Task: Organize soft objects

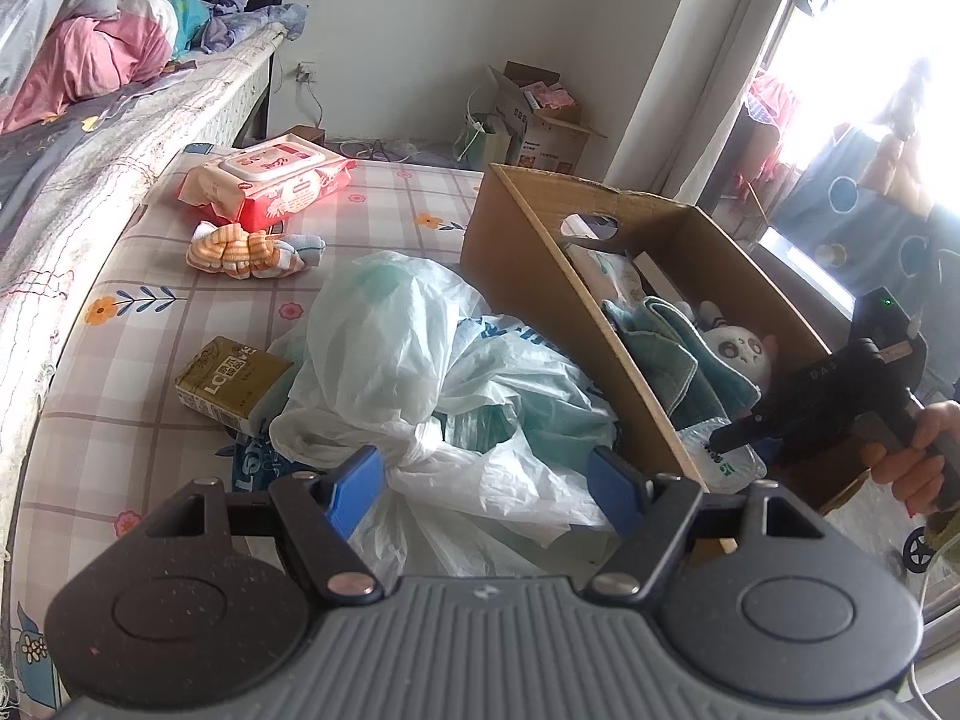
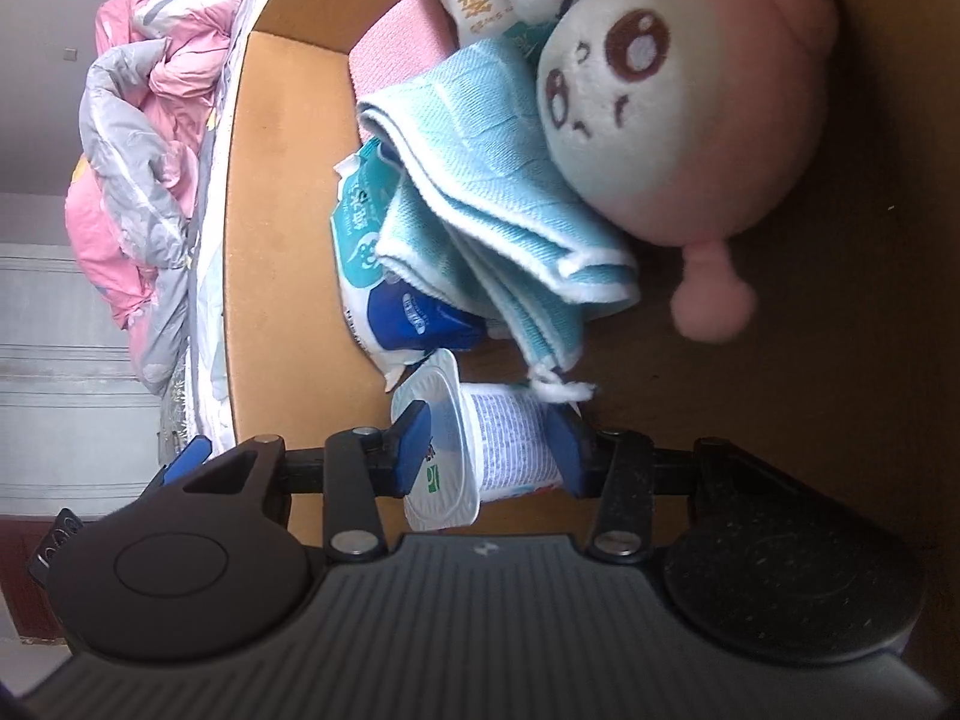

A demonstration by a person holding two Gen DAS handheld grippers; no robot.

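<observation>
my right gripper clamped on a cup inside the box, towel and plush beside it, left gripper spread apart over bags, gripping nothing

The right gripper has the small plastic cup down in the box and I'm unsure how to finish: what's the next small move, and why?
Probably open the right gripper and let go: the plastic cup between its blue pads already lies inside the cardboard box, beside the blue towel and plush doll.
</observation>
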